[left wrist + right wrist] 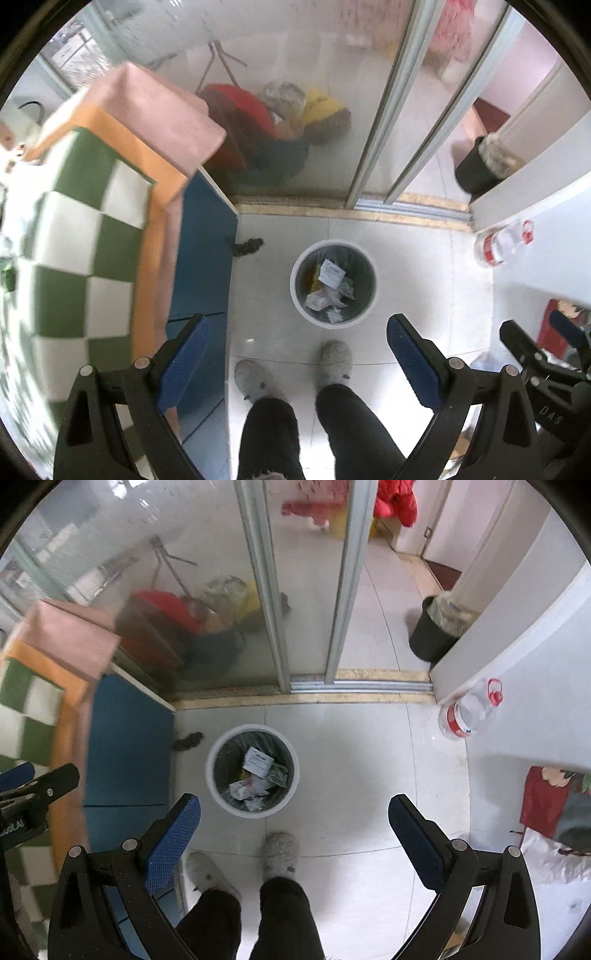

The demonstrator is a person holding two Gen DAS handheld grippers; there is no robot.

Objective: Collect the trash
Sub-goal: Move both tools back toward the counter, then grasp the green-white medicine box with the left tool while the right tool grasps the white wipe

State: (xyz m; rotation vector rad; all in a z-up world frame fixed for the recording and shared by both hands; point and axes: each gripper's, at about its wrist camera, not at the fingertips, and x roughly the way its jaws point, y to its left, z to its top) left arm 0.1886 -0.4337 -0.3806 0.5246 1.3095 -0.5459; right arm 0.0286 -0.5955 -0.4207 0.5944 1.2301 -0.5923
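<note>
- Both claws hang over the tiled floor (351,775), pointing down, with the person's grey slippers (280,853) just below them.
- The left claw (295,354) has its blue pads spread wide apart and nothing between them.
- The right claw (295,834) is the same: fingers well apart, holding nothing.
- The white trash bin (334,282) stands on the floor near the sliding door's threshold (303,698), beside the blue cabinet front (129,738); it already holds crumpled wrappers and a small box.
- From the left claw the bin lies straight ahead, between the fingers' line of sight; from the right claw it sits ahead and to the left, so the left one looks a little better lined up.
- A clear plastic bottle (467,712) with a red label lies on its side on the white surface at right, near its edge, its long axis running slantwise with the red cap away from the bin.
- I judge it the likeliest next pick, and the right claw is nearer.
</note>
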